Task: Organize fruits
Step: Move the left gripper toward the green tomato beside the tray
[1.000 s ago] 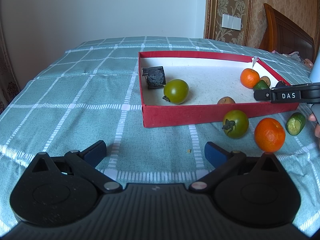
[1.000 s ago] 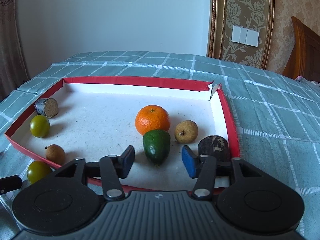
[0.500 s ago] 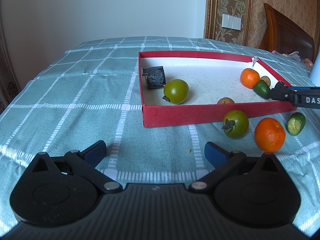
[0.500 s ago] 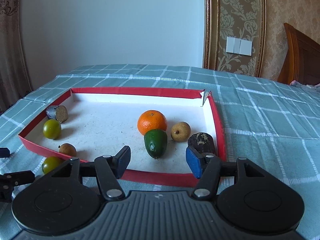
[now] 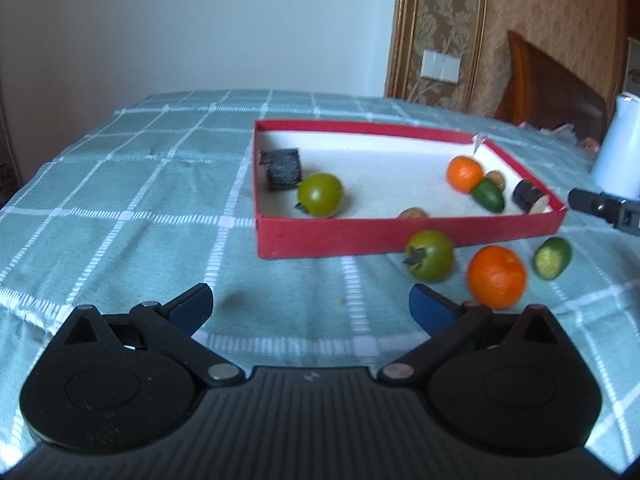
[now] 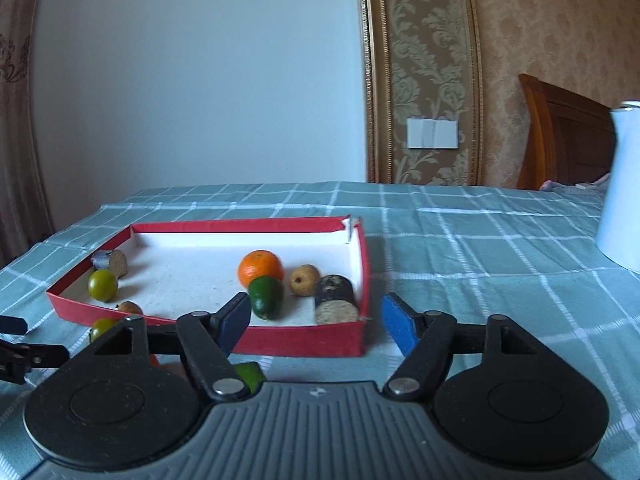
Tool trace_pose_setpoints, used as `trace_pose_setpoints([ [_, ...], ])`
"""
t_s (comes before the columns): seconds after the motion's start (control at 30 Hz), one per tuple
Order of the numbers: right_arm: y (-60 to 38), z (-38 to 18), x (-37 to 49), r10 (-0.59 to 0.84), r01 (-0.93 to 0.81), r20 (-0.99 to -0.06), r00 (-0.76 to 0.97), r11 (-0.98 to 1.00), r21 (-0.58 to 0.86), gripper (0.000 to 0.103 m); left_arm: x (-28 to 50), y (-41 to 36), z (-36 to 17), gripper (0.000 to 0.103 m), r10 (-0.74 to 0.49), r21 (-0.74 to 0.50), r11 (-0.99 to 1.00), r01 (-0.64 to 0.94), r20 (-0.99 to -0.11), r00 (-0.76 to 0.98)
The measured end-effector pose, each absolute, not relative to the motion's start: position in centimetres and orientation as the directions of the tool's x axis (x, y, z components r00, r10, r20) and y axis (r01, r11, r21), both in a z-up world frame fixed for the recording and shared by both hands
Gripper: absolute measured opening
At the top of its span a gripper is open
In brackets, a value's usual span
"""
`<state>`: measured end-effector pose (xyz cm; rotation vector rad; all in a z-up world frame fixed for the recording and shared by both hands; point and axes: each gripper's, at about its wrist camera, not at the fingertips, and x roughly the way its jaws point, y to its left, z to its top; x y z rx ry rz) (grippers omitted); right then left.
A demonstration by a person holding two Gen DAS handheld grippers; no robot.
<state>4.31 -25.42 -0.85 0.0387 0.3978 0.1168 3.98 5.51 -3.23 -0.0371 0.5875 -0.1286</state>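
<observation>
A red box with a white floor holds a green tomato, an orange, a green avocado, two dark cut pieces and small brown fruits. On the cloth in front of the box lie a green tomato, an orange and a cut green piece. My left gripper is open and empty, just short of these. My right gripper is open and empty, before the box's near right corner; its tip shows in the left wrist view.
A teal checked cloth covers the table. A white jug stands at the right. A wooden headboard and a papered wall with a switch stand behind. The left gripper's tip shows at the left edge.
My right gripper has pulled back from over the box and swung right, and its jaws have opened wider. My left gripper has risen and shifted slightly; its view is blurred.
</observation>
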Motion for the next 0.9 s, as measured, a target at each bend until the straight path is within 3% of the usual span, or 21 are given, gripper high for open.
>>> trace_pose_setpoints([
  [0.57, -27.6, -1.5, 4.2, 0.076, -0.032, -0.399, 0.914, 0.993, 0.115, 0.074, 6.1, 0.9, -3.0, 0.103, -0.137, 0.025, 0.983, 0.18, -0.547, 0.826],
  [0.67, -27.5, -1.5, 4.2, 0.077, -0.033, -0.401, 0.913, 0.993, 0.114, 0.074, 6.6, 0.6, -3.0, 0.097, -0.143, 0.031, 0.981, 0.191, -0.544, 0.827],
  [0.7, -27.4, -1.5, 4.2, 0.076, -0.034, -0.401, 0.913, 0.993, 0.111, 0.074, 6.7, 0.4, -3.1, 0.091, -0.143, 0.04, 0.98, 0.196, -0.545, 0.826],
  [0.9, -27.4, -1.6, 4.3, 0.075, -0.034, -0.404, 0.912, 0.994, 0.107, 0.074, 7.3, 0.2, -3.4, 0.09, -0.168, 0.024, 0.976, 0.218, -0.557, 0.813],
])
